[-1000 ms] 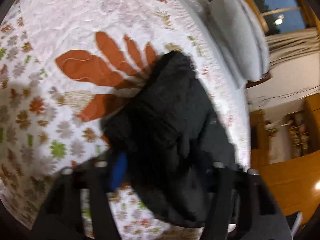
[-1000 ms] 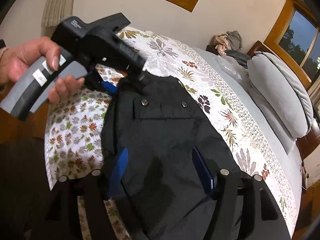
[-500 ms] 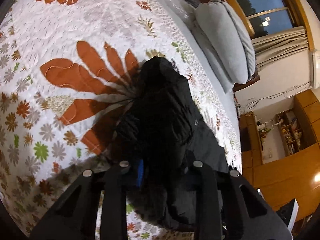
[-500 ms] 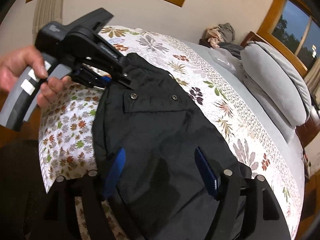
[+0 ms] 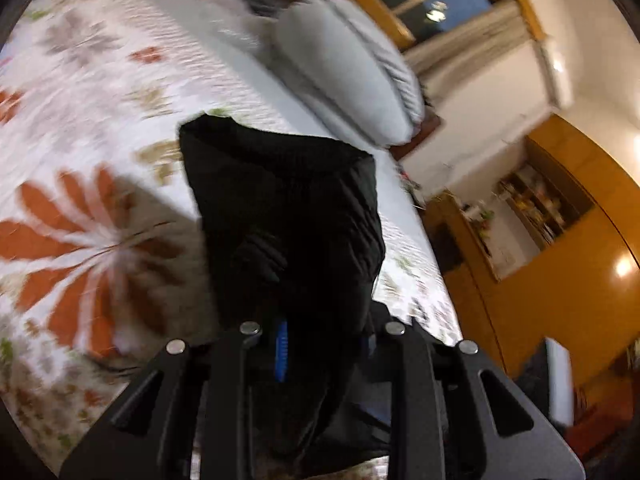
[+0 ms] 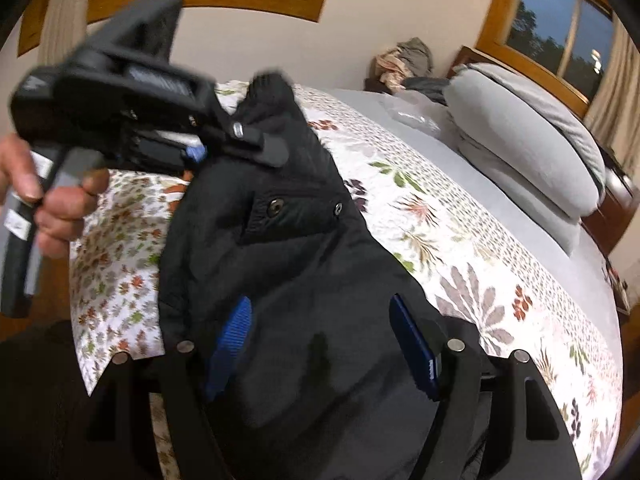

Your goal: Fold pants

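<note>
Black pants [image 6: 320, 280] lie on a floral quilt [image 6: 440, 220], a snap-buttoned pocket flap facing up. My left gripper [image 6: 224, 148], held by a person's hand [image 6: 60, 208], is shut on the far edge of the pants and holds it raised off the bed. In the left wrist view the pinched cloth [image 5: 288, 208] stands up in front of the left gripper [image 5: 316, 348]; one blue pad [image 5: 282, 350] shows, the other is hidden by fabric. My right gripper [image 6: 324, 336] is open over the near part of the pants, its blue pads wide apart with cloth lying between them.
Grey pillows [image 6: 520, 152] are stacked at the bed's head on the right. A heap of clothes [image 6: 408, 60] sits by the wall behind them. Bare quilt [image 5: 100, 120] stretches left of the pants. A wooden cabinet [image 5: 560, 280] stands beyond the bed.
The left gripper's jaws closed on the pants' edge, then rose and rolled, pulling the cloth up off the quilt. The right gripper slid a little over the pants, still open.
</note>
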Action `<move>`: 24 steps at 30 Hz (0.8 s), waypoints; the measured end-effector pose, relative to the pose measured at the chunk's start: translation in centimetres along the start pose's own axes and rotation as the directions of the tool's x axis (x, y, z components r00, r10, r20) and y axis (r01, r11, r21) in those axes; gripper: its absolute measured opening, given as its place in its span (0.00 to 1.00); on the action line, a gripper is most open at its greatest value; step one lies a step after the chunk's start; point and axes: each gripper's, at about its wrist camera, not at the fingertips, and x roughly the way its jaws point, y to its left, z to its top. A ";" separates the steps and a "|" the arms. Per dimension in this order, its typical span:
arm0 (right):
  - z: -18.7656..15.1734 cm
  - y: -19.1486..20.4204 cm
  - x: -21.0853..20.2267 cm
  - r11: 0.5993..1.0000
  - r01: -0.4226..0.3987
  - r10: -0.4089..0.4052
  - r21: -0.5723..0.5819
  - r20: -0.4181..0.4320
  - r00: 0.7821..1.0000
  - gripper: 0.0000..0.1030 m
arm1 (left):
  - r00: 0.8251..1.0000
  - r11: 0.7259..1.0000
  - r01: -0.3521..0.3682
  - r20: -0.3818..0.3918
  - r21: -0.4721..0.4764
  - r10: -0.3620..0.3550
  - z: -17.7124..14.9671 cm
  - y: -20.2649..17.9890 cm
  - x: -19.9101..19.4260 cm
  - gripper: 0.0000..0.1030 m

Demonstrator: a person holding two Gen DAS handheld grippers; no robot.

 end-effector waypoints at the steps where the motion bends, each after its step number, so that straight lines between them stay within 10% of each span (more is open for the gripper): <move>1: -0.2 -0.6 0.0 1.000 0.001 -0.001 0.011 -0.003 1.000 0.70 | 1.000 1.000 0.014 -0.006 0.017 -0.014 -0.2 -0.7 0.2 0.23; 14: -6.7 -10.1 -6.3 0.964 0.078 -0.081 0.253 0.001 0.997 0.70 | 0.979 0.961 0.192 -0.109 0.200 -0.173 -1.6 -12.4 5.6 0.23; 24: -17.5 -20.5 -12.8 0.817 0.253 -0.242 0.518 -0.090 0.966 0.70 | 0.912 0.905 0.312 -0.359 0.289 -0.200 -9.6 -22.6 17.3 0.23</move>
